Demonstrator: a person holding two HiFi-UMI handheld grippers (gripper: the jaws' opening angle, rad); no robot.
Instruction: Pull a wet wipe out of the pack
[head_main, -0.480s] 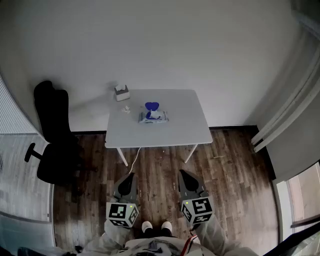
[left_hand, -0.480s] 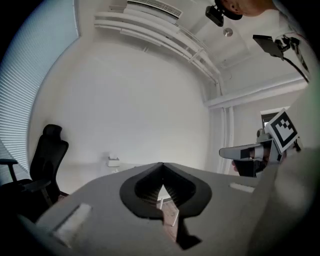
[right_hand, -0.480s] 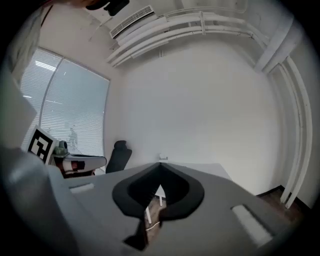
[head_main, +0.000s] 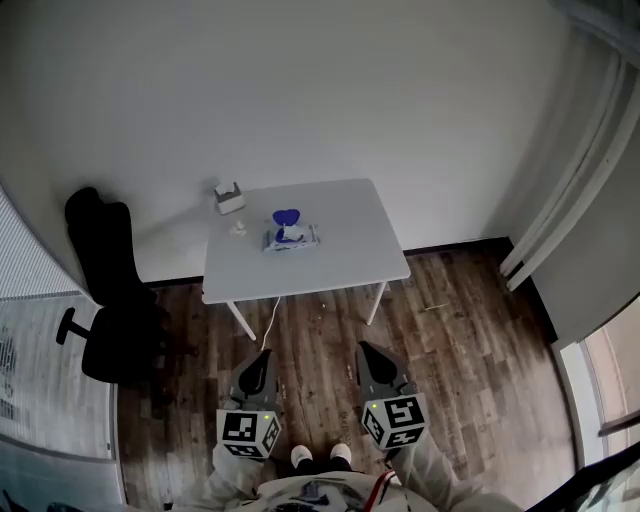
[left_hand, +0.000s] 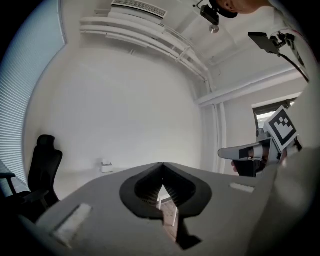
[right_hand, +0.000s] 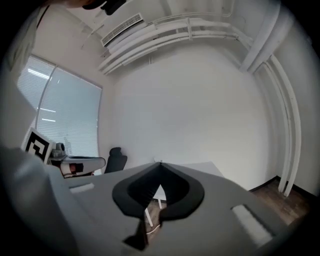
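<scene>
My left gripper (head_main: 262, 358) has its jaws pressed together on nothing, and the right gripper (head_main: 367, 350) is the same (tips meeting, only floor behind them). I hold both about level, side by side and apart, low in the head view, pointing toward 12 o'clock. The wet wipe pack (head_main: 290, 237) lies well ahead at 12 o'clock on the white table (head_main: 345, 255), blue lid raised. A small white box (head_main: 230, 198) sits at the pack's 10 o'clock. A black office chair (head_main: 105, 300) stands at the table's 9 o'clock.

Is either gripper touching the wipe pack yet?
No: left gripper and right gripper hang over the floor, short of the table bearing the wipe pack.
</scene>
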